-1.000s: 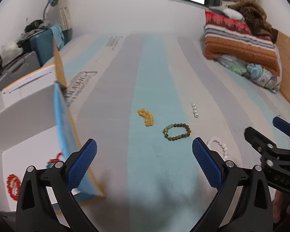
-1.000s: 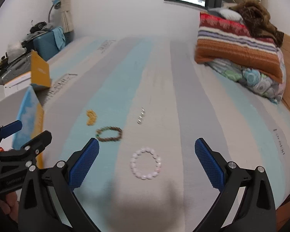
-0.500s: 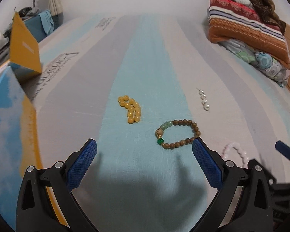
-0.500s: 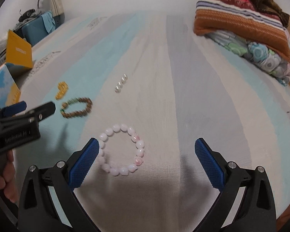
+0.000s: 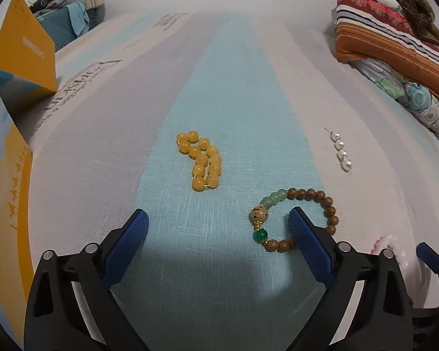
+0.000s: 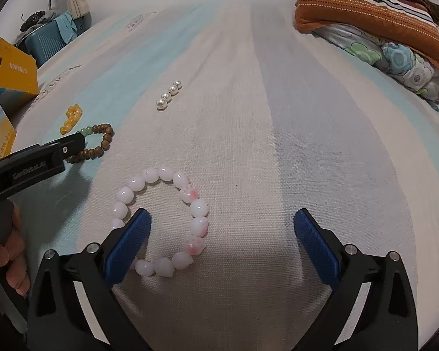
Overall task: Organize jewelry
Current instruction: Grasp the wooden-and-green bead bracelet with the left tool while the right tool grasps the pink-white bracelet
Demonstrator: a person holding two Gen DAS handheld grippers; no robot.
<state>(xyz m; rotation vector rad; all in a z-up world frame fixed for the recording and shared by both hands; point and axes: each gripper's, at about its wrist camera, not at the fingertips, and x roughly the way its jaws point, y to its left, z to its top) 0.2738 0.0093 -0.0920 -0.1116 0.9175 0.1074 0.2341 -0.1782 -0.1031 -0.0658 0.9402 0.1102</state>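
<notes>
While both sets of jaws are gaping empty, the left gripper (image 5: 218, 219) is straddling the wooden bead bracelet (image 5: 295, 219) and the right gripper (image 6: 221, 219) the pink bead bracelet (image 6: 161, 222).

Four pieces lie flat and apart on the striped bed (image 5: 237, 93): bunched yellow bracelet (image 5: 203, 161), brown wooden bracelet (image 5: 326, 204), pearl strand (image 5: 341, 149), pink-white bracelet (image 6: 190, 199).

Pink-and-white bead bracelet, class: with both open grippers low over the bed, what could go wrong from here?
1. The right gripper has one finger inside the pink-and-white bead bracelet; closing may pinch only one side, or bedsheet.
2. The left gripper likewise straddles the wooden bead bracelet; round beads could slip from the pads.
</notes>
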